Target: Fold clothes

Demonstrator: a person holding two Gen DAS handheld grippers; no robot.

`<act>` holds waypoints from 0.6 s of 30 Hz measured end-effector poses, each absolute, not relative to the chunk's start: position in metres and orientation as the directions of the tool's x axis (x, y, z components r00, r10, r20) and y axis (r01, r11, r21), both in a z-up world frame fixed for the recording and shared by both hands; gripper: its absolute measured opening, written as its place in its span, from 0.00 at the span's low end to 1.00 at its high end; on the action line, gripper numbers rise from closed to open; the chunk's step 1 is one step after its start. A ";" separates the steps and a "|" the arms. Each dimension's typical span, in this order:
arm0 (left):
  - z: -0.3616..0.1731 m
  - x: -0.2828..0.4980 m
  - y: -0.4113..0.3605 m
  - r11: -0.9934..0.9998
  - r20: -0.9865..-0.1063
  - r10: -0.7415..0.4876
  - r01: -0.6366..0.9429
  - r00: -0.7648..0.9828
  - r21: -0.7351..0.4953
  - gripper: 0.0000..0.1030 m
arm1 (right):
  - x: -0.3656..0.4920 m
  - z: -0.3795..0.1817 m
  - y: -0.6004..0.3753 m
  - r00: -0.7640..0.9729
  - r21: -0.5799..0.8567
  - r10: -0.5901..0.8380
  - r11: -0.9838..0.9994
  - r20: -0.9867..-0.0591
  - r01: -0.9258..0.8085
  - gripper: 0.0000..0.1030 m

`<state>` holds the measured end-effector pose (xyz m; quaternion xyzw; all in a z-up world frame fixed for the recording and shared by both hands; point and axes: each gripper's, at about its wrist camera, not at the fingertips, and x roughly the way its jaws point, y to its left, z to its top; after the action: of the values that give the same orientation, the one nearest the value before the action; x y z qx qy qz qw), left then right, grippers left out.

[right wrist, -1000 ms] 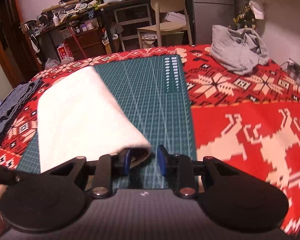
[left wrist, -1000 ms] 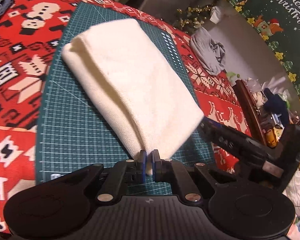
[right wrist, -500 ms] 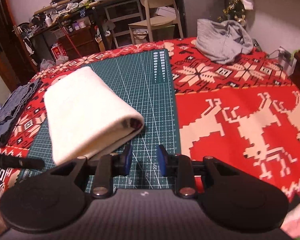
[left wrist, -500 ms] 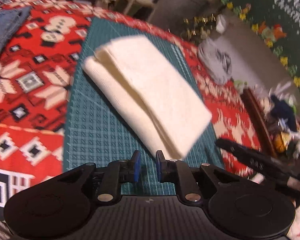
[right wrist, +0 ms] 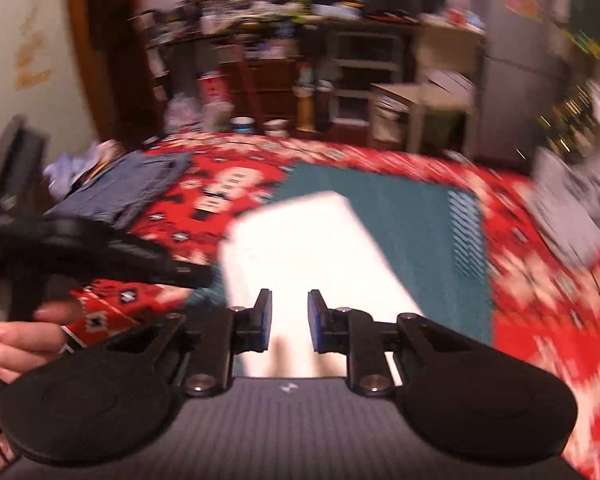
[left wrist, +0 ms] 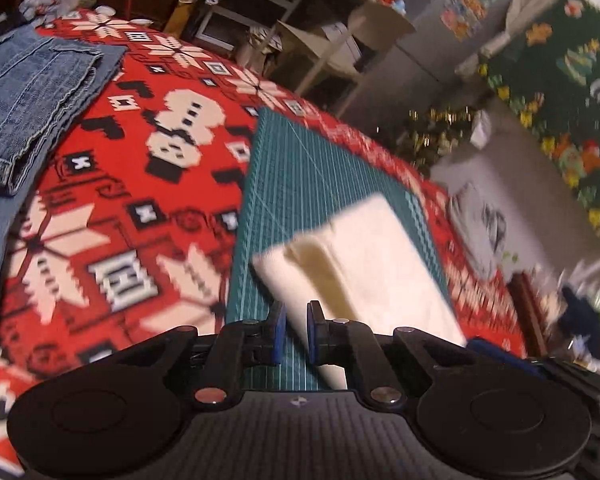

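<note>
A folded cream-white cloth [left wrist: 372, 256] lies on the green cutting mat [left wrist: 312, 172], blurred by motion. My left gripper [left wrist: 296, 330] hovers over the cloth's near left corner. Its jaws are closing, a narrow gap shows, and nothing is pinched in it. In the right wrist view the same cloth [right wrist: 308, 240] lies ahead on the mat [right wrist: 412, 208]. My right gripper [right wrist: 288, 322] hangs above the cloth's near end. Its jaws are closing too and hold nothing. At the left of that view a hand [right wrist: 16, 340] holds the left gripper [right wrist: 196, 274].
Folded blue jeans [left wrist: 32, 92] lie at the far left on the red patterned blanket [left wrist: 140, 208]; they also show as jeans [right wrist: 128, 188] in the right view. A grey garment [right wrist: 572, 200] sits at the far right. Shelves and clutter stand beyond.
The left gripper let go of the cloth's corner. Both grippers drew back from the cloth, the right one lifting, and both views swung leftward. The right jaws have narrowed.
</note>
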<state>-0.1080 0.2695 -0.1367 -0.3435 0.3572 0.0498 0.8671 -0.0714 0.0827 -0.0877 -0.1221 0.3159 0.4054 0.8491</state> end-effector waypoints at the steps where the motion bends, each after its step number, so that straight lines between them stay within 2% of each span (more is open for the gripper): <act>1: -0.139 -0.106 0.275 0.740 -0.641 -0.175 -0.329 0.748 -0.587 0.09 | -0.071 -0.088 0.098 0.466 0.033 0.618 0.623 -0.634 -0.781 0.20; 11: -0.169 -0.095 0.304 0.606 -0.567 -0.301 -0.306 0.767 -0.734 0.07 | -0.059 -0.117 0.186 0.505 -0.152 0.525 0.576 -0.685 -0.803 0.20; 13: -0.172 -0.093 0.306 0.593 -0.557 -0.312 -0.301 0.769 -0.747 0.07 | -0.057 -0.124 0.191 0.515 -0.176 0.509 0.572 -0.689 -0.801 0.14; 14: -0.174 -0.093 0.307 0.587 -0.554 -0.317 -0.300 0.769 -0.752 0.08 | -0.055 -0.127 0.192 0.517 -0.180 0.506 0.572 -0.691 -0.800 0.05; 18: -0.182 -0.093 0.312 0.549 -0.533 -0.343 -0.295 0.774 -0.782 0.08 | -0.049 -0.121 0.185 0.478 -0.090 0.548 0.588 -0.687 -0.804 0.04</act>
<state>-0.0929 0.3119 -0.1820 -0.4746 0.3360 -0.0146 0.8134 -0.0493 0.1851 -0.1210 -0.2052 0.3120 0.4049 0.8347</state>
